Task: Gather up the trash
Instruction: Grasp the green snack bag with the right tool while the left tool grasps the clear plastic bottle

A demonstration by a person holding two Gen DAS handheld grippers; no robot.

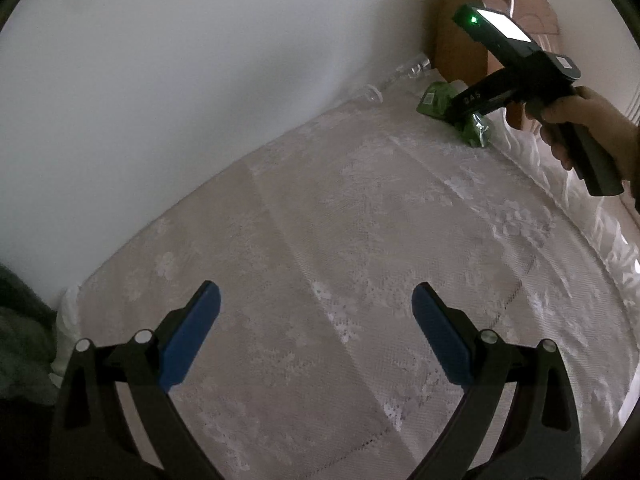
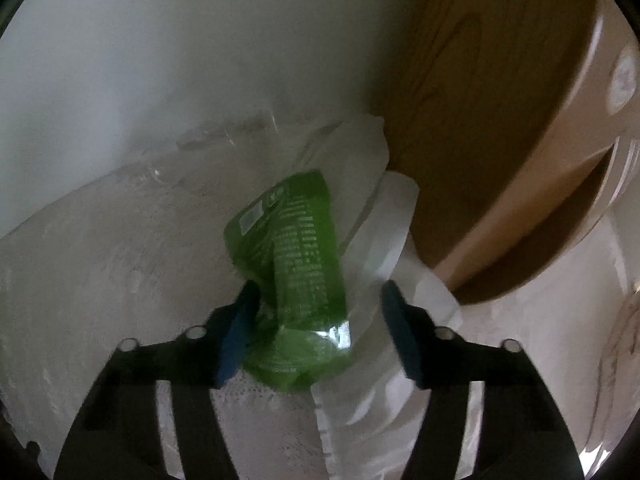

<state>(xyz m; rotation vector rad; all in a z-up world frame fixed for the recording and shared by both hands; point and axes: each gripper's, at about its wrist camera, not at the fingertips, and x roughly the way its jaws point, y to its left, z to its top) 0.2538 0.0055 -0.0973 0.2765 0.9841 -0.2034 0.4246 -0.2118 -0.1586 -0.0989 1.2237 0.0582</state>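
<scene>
Right wrist view shows the right gripper [image 2: 316,312] with fingers apart around a crinkly green wrapper [image 2: 292,248] on the bed [image 2: 100,260], probably light, limp and slippery, best pinched mid-body, while the left gripper [image 1: 316,300] hovers wide open.

**Dim room, heavy fisheye, soft focus**

I see both views underexposed and grainy, with black vignette at every corner. Beyond my left gripper [image 1: 316,300] the bedspread [image 1: 360,240] looks flat and grey, straight lines bowing toward the edges. The right gripper's screen [image 1: 505,26] blows out white. Between my right gripper [image 2: 316,300] fingers a glare spot sits on the green wrapper [image 2: 296,248], and everything there is smeared.
</scene>
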